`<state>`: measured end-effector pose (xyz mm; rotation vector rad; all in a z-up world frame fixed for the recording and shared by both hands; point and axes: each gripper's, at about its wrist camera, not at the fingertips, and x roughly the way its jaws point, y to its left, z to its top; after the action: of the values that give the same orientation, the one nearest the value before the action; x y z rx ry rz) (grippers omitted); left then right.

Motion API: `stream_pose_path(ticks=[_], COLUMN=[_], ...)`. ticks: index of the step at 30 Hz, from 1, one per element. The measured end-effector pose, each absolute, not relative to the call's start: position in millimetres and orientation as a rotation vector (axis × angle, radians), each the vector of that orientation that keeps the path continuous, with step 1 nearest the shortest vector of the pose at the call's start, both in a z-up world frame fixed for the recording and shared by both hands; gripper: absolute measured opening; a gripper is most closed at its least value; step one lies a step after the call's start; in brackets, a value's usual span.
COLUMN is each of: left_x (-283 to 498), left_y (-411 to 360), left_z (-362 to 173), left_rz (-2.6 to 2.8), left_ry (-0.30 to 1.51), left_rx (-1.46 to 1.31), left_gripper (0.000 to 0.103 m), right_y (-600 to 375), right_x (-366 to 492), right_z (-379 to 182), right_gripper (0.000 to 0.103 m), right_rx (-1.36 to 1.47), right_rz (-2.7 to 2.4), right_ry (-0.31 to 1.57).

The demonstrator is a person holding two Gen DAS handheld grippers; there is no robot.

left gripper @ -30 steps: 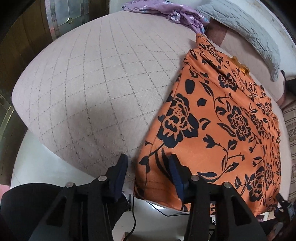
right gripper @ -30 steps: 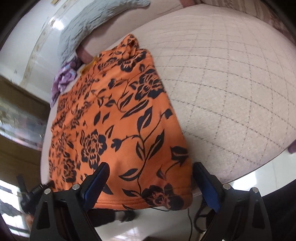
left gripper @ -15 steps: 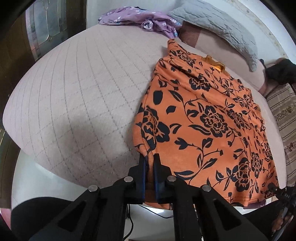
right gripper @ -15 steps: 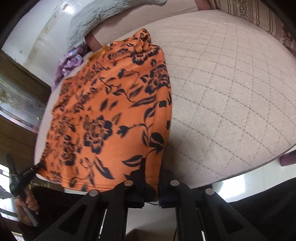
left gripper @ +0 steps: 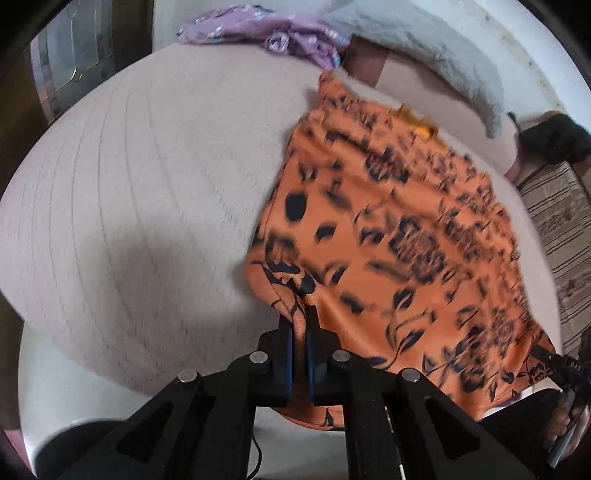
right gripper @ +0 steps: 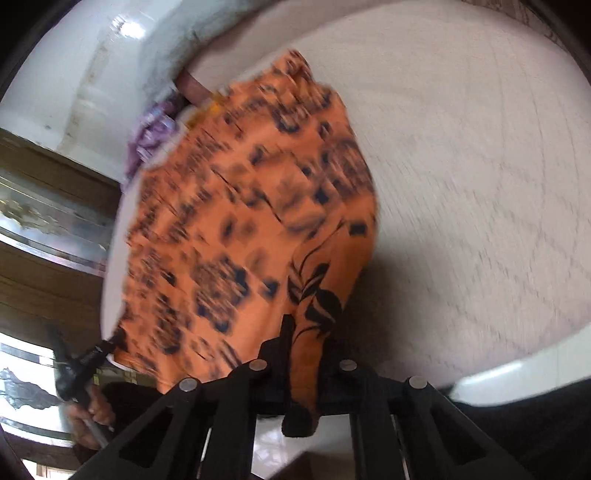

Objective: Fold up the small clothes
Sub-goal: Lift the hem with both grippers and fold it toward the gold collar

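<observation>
In the left wrist view, the left gripper [left gripper: 300, 325] is pointing steeply down at the bed [left gripper: 147, 206]. Its jaws are clenched tight on the near left corner of the orange flowered cloth [left gripper: 399, 251], which is lying spread on the bed's right side. A purple cloth [left gripper: 266, 29] is sitting at the far end.

In the right wrist view, the right gripper [right gripper: 306, 339] is tilting down too. Its jaws are pinching the cloth's near right corner [right gripper: 314, 295]. A hand [right gripper: 90, 413] is holding the other gripper's handle at lower left.
</observation>
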<state>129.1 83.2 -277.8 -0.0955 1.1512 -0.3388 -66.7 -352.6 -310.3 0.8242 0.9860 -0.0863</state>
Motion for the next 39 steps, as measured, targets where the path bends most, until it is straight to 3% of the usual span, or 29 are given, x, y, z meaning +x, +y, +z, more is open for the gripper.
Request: stream_pose_path(ticks=[11, 17, 21, 24, 26, 27, 28, 29, 30, 31, 33, 35, 37, 39], left_x=[284.5, 397.9, 425.7, 421.9, 422.8, 420.5, 416.8, 409.8, 405.1, 399.3, 376.4, 361.6, 344.9, 331.6], left_y=[41.4, -3.8, -13.0, -11.4, -12.4, -8.7, -3.2, 3.2, 6.3, 8.4, 10.1, 4.3, -6.2, -23.2], left_z=[-205.6, -246.3, -300.7, -310.0, -303.4, -295.3, -286.7, -275.1, -267.0, -258.6, -235.0, -227.9, -230.0, -241.6], left_rz=[-0.402, -0.331, -0.260, -0.260, -0.256, -0.265, -0.274, -0.279, -0.260, -0.222, -0.100, -0.060, -0.071, -0.174], left_ry=[1.024, 1.076, 1.142, 1.095, 1.119, 1.116, 1.094, 1.063, 1.047, 1.024, 0.931, 0.906, 0.919, 0.980], left_rx=[-0.134, -0.192, -0.207, -0.236, -0.228, -0.248, -0.284, -0.317, -0.309, -0.281, -0.156, -0.056, 0.037, 0.082], left_gripper=[0.006, 0.006, 0.008, 0.010, 0.013, 0.017, 0.023, 0.032, 0.039, 0.051, 0.053, 0.052, 0.052, 0.042], right_y=[-453.8, -508.3, -517.0, -526.8, -529.0, -529.3, -529.5, -527.9, -526.3, -522.7, -508.8, -485.6, -454.5, -427.4], right_x=[56.3, 155.4, 202.8, 209.1, 206.0, 202.3, 196.5, 186.0, 178.9, 175.3, 173.8, 173.0, 175.2, 182.1], right_z=[-238.7, -284.0, -340.2, -367.1, -363.0, -354.4, -345.9, -330.8, -320.4, -311.4, -297.6, -288.3, -289.0, -297.0], right_gripper=[0.008, 0.008, 0.012, 0.016, 0.028, 0.048, 0.081, 0.089, 0.091, 0.091, 0.087, 0.068, 0.037, 0.032], right_rx=[0.856, 1.000, 1.070, 1.210, 1.245, 1.245, 1.236, 1.213, 1.194, 1.168, 1.096, 0.962, 0.828, 0.768], right_rz=[-0.146, -0.185, -0.199, -0.176, -0.148, -0.141, -0.146, -0.172, -0.188, -0.192, -0.173, -0.161, -0.122, -0.074], right_ry=[0.680, 0.622, 0.704, 0.715, 0.686, 0.657, 0.621, 0.554, 0.515, 0.507, 0.577, 0.668, 0.796, 0.890])
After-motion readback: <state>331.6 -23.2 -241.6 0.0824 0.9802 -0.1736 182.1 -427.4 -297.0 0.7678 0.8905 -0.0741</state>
